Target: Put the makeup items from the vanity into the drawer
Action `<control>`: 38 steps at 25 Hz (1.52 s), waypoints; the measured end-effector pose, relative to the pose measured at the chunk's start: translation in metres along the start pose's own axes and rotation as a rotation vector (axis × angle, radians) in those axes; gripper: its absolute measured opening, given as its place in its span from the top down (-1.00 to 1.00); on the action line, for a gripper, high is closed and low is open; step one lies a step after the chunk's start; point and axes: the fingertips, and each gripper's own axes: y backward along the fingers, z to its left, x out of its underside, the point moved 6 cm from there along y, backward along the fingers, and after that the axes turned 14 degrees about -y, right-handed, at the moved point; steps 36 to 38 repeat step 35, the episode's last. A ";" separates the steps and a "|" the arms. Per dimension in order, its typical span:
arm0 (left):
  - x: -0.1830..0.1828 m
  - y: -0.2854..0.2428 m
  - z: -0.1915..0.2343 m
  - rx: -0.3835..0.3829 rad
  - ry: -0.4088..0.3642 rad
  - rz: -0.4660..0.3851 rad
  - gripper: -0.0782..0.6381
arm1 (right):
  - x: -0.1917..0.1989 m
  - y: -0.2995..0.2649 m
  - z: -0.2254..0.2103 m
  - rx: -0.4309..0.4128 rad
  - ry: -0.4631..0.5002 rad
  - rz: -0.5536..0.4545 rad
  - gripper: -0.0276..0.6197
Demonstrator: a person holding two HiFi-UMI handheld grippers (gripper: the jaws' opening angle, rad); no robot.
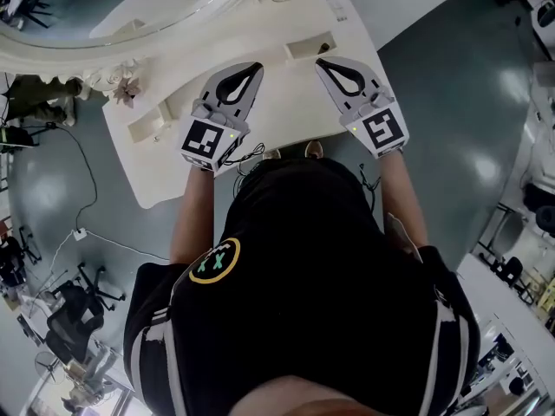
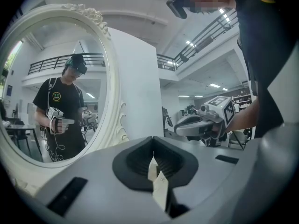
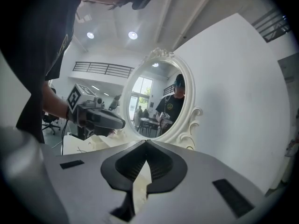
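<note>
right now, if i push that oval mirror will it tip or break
Probably fragile: the mirror is broad glass. Its thick carved frame looks stiff, likely heavy. Standing upright on the vanity, it might tip under a hard shove.

White vanity tabletop (image 1: 286, 85), its front edge curved, stands on a glossy grey floor (image 1: 434, 102), seen from steeply above. An oval mirror (image 1: 87, 7) in a carved white frame rises along the tabletop's back edge. A pale flower-shaped ornament (image 1: 128, 91) sits at the frame's foot, near the back left corner. Two low white boxes rest directly on the tabletop. The left box (image 1: 149, 128) lies close to the left edge. The right box (image 1: 308, 48) lies toward the back right corner, with a dark opening showing at its end. A small printed label (image 1: 338, 7) lies by the back right corner, too small to read.
</note>
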 end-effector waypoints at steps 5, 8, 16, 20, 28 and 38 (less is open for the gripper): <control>-0.004 -0.003 -0.011 0.033 -0.009 -0.021 0.72 | 0.002 0.001 0.009 0.006 0.005 0.019 0.85; -0.005 -0.003 -0.016 0.052 -0.011 -0.001 0.72 | 0.001 0.001 0.014 0.001 -0.017 0.002 0.85; -0.008 0.001 -0.016 0.066 -0.011 0.028 0.72 | -0.006 0.001 0.022 -0.015 -0.053 -0.035 0.85; -0.009 0.002 -0.016 0.063 -0.005 0.021 0.72 | -0.006 0.002 0.023 -0.017 -0.055 -0.035 0.85; -0.005 0.002 -0.014 0.045 -0.006 -0.032 0.72 | -0.004 0.000 0.023 -0.008 -0.068 -0.036 0.85; -0.006 0.003 -0.015 0.039 -0.004 -0.044 0.72 | -0.001 0.000 0.025 -0.015 -0.071 -0.023 0.86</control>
